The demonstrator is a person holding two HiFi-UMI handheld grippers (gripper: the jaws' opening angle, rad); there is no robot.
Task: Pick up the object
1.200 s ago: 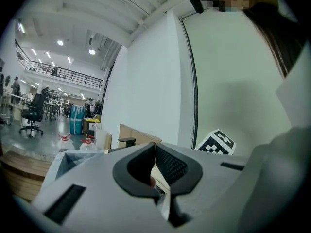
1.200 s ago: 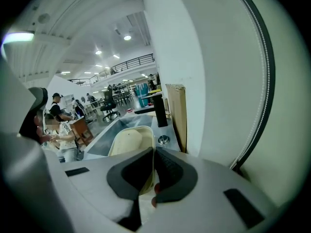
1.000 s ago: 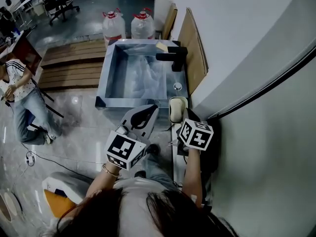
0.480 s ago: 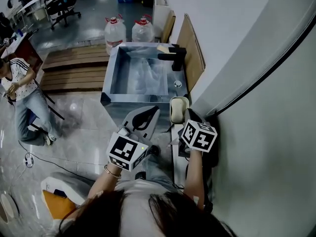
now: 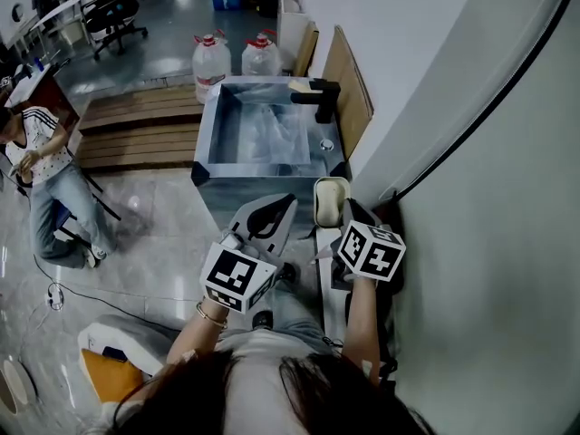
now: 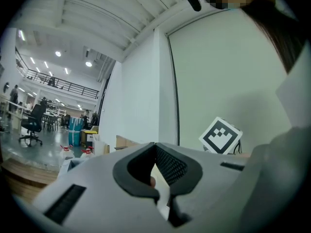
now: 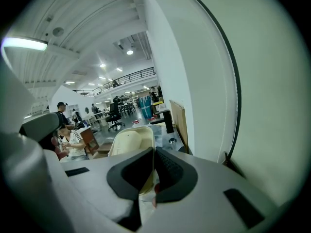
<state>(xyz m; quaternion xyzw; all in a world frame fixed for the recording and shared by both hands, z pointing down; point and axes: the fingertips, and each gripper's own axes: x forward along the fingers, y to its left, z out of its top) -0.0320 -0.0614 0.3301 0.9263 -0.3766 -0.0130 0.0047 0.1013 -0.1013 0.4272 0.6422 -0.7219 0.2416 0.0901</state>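
Note:
A cream oval dish [image 5: 330, 200] lies on the ledge at the near right corner of the steel sink [image 5: 207, 148]. In the right gripper view the cream dish [image 7: 130, 142] shows just beyond the jaws. My right gripper [image 5: 344, 217] hangs close behind the dish, a little to its right, and its jaws [image 7: 154, 152] meet at the tips with nothing held. My left gripper [image 5: 286, 201] is to the left of the dish, in front of the sink, also shut and empty [image 6: 155, 147]. Both are held near the person's body.
A black faucet [image 5: 319, 98] stands at the sink's far right. A white wall [image 5: 471, 152] runs along the right. Two water jugs [image 5: 236, 57] and wooden boards [image 5: 136, 125] lie beyond and left of the sink. A seated person [image 5: 41, 170] is at far left.
The head view has shifted slightly, so the sink sits a bit higher in the picture. Both grippers keep nearly the same place and stay shut.

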